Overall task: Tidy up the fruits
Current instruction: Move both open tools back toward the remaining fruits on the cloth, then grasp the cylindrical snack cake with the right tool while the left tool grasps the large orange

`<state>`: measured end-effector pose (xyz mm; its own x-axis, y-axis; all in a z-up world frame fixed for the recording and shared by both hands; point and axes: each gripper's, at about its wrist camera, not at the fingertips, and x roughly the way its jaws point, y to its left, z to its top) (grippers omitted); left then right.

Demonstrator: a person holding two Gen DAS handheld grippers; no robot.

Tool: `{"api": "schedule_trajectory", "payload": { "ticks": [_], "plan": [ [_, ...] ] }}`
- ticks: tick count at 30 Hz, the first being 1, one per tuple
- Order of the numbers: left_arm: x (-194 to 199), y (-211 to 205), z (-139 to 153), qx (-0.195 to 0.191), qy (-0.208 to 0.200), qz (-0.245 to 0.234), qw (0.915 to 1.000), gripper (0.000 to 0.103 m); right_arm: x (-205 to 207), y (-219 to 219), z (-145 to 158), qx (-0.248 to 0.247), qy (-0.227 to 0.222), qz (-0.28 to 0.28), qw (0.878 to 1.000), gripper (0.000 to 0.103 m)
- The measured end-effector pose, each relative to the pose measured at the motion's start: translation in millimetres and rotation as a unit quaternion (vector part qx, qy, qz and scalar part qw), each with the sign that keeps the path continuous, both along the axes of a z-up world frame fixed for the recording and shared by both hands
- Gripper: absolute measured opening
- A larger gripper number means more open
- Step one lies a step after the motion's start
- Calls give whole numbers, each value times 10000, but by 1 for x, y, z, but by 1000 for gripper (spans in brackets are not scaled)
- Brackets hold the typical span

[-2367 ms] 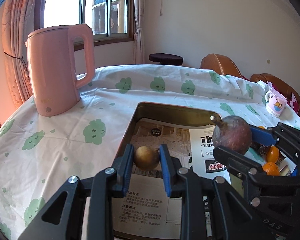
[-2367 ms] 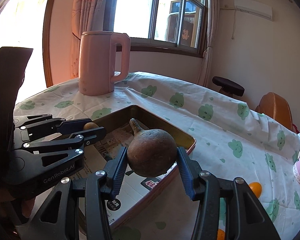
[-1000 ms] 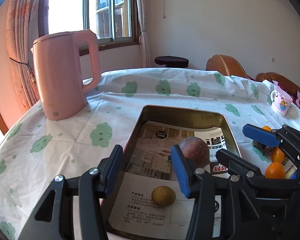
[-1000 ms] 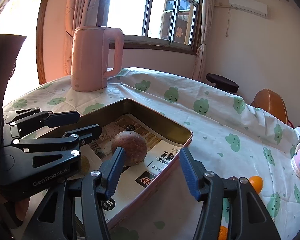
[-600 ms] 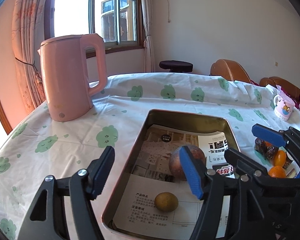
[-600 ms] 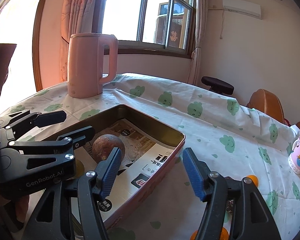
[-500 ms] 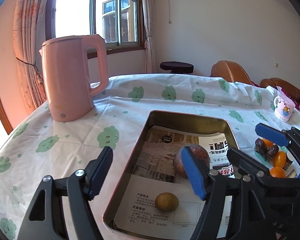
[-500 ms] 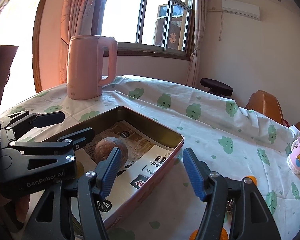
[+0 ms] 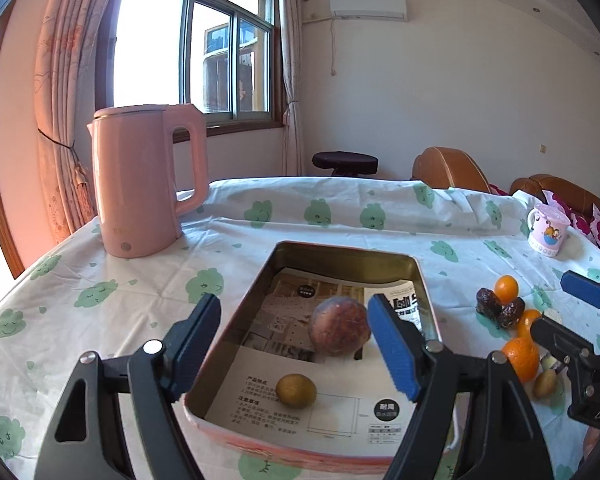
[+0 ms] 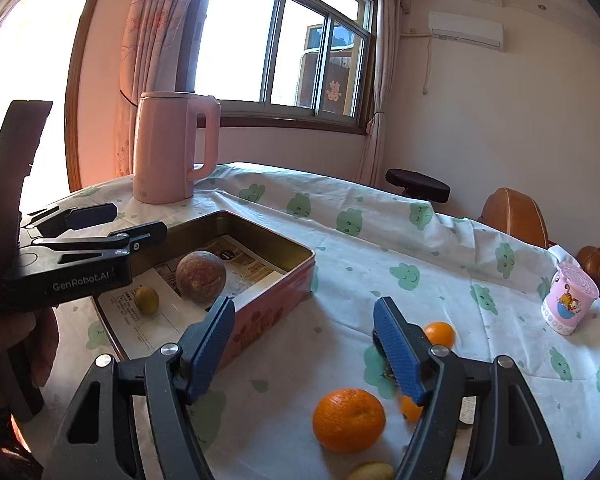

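Observation:
A paper-lined metal tin (image 9: 418,276) (image 10: 276,304) holds a big brown-purple round fruit (image 9: 339,331) (image 10: 200,276) and a small olive-green fruit (image 9: 295,390) (image 10: 146,299). My left gripper (image 9: 300,344) (image 10: 112,220) hovers over the tin's near end, jaws still opening, nothing between them. My right gripper (image 10: 304,344) (image 9: 560,316) is over the cloth right of the tin, jaws opening and empty. A large orange (image 10: 349,419) (image 9: 520,358) lies just below it, with smaller oranges (image 10: 440,334) (image 9: 505,288), dark dates (image 9: 489,302) and a yellowish fruit (image 10: 370,471) (image 9: 545,383).
A tall pink kettle (image 9: 140,180) (image 10: 168,148) stands at the table's far left. A pink cartoon cup (image 9: 548,230) (image 10: 568,298) sits at the far right. The round table wears a white cloth with green prints (image 9: 320,212). Brown chairs (image 9: 448,168) and a dark stool (image 9: 344,158) stand beyond.
Both grippers let go of their fruits into the tin, opened wider and drew back. The right gripper swung rightward from over the tin to above the loose oranges.

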<state>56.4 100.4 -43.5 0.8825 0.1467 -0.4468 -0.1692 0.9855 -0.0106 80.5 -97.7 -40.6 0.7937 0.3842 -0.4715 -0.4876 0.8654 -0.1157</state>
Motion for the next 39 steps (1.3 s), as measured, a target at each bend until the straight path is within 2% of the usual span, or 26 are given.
{"api": "schedule_trajectory", "payload": {
  "ticks": [3, 6, 9, 15, 20, 24, 28, 31, 34, 39],
  "plan": [
    [-6, -23, 3, -79, -63, -293, 9995, 78, -3, -43, -3, 39, 94, -457, 9989, 73],
    [-7, -48, 3, -51, -49, -572, 9983, 78, -3, -86, -3, 461, 368, -843, 9947, 73],
    [-2, -70, 0, 63, 70, -773, 9970, 78, -1, -104, -7, 405, 467, -1157, 9914, 73],
    [4, -100, -3, 235, 257, -1024, 9941, 78, 7, -98, -20, 455, 909, -1013, 9897, 71],
    [6, -107, -5, 244, 351, -1145, 9925, 78, 12, -89, -31, 359, 1228, -821, 9884, 51],
    [9, -113, -7, 239, 453, -1277, 9905, 78, 18, -83, -41, 444, 1627, -524, 9843, 51],
    [12, -121, -10, 253, 592, -1465, 9871, 78, 22, -77, -47, 264, 1789, -446, 9825, 36],
    [15, -128, -12, 264, 675, -1608, 9843, 78, 21, -79, -46, 332, 1793, -433, 9823, 35],
    [20, -134, -15, 227, 825, -1719, 9814, 78, 17, -88, -41, 487, 1592, -619, 9841, 35],
    [31, -143, -22, 157, 1118, -1961, 9741, 77, 15, -97, -39, 274, 1368, -906, 9861, 35]
  ]
}}
